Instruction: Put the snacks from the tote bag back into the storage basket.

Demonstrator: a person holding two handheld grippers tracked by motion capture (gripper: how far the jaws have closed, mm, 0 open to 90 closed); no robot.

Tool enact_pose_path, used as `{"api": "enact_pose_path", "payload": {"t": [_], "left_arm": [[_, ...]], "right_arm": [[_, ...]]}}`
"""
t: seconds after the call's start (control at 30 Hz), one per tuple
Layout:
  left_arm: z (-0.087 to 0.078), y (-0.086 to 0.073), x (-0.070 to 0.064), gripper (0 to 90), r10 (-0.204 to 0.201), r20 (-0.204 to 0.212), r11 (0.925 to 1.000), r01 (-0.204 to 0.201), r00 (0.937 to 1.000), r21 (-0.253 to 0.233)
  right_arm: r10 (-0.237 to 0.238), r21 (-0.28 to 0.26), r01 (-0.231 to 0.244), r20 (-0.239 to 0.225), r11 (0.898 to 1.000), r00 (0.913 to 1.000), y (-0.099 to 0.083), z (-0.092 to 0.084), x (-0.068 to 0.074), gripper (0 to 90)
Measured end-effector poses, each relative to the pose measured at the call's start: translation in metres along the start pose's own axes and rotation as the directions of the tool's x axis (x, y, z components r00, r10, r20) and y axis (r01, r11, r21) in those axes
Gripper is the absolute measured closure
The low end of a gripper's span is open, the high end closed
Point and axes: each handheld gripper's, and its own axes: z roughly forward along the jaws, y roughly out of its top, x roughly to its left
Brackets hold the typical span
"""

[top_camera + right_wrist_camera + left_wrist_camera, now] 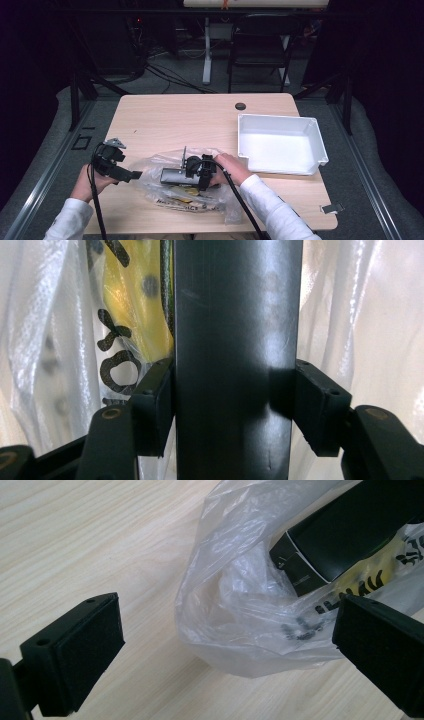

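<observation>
A dark box (pixel 173 176) is seen lying in the mouth of a clear plastic bag (pixel 155 186) at the near middle of the worktop (pixel 165 117); the bag is crumpled flat on the wood, with yellow packaging bearing black print (pixel 182 192) inside it under the box.

The right gripper (pixel 192 172) is clamped on the box; in the right gripper view both pads are pressed against the long sides of the box (pixel 235 360), one on each side; bag film (pixel 45 340) is seen left and right of it, and the yellow print (pixel 125 305) beside its left edge.

The left gripper (pixel 131 175) is held open at the left edge of the bag; in the left gripper view its pads (pixel 87 652) are spread wide; the bag's rounded end (pixel 235 620) is seen between them, nearer the right pad, and whether that pad touches the film cannot be told; the left pad is over bare wood; the box end (pixel 310 555) with a pale edge is seen through the film, well beyond the pads.

A white tray (pixel 310 165) is set at the right of the worktop, just beside the right hand (pixel 231 167), apart from the bag; a small dark round spot (pixel 240 106) is noted on the far edge of the worktop.
</observation>
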Motion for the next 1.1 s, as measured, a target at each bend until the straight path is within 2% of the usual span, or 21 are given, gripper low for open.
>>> {"api": "enact_pose_path", "payload": {"t": [0.3,0.43,0.73,1.1], "left_arm": [[0.000,-0.003,0.004,0.0,-0.012,-0.002,0.9999,0.012,0.9999,0.001],[0.000,-0.004,0.006,0.0,-0.021,-0.002,0.9998,0.021,0.9998,-0.003],[-0.002,-0.008,0.010,0.0,-0.042,-0.006,0.9991,0.042,0.9991,-0.011],[-0.001,-0.009,0.011,0.0,-0.037,-0.007,0.9993,0.037,0.9993,-0.003]], "right_arm": [[0.016,0.010,-0.016,-0.032,1.000,0.9994,0.001,-0.001,-0.004,42.5],[0.030,-0.012,-0.030,-0.041,0.999,0.9987,-0.002,-0.004,-0.004,42.6],[0.046,-0.059,-0.048,-0.044,0.997,0.9980,-0.007,-0.028,-0.003,42.5],[0.067,-0.123,-0.070,-0.031,0.990,0.9973,-0.010,-0.056,-0.006,42.5]]}}
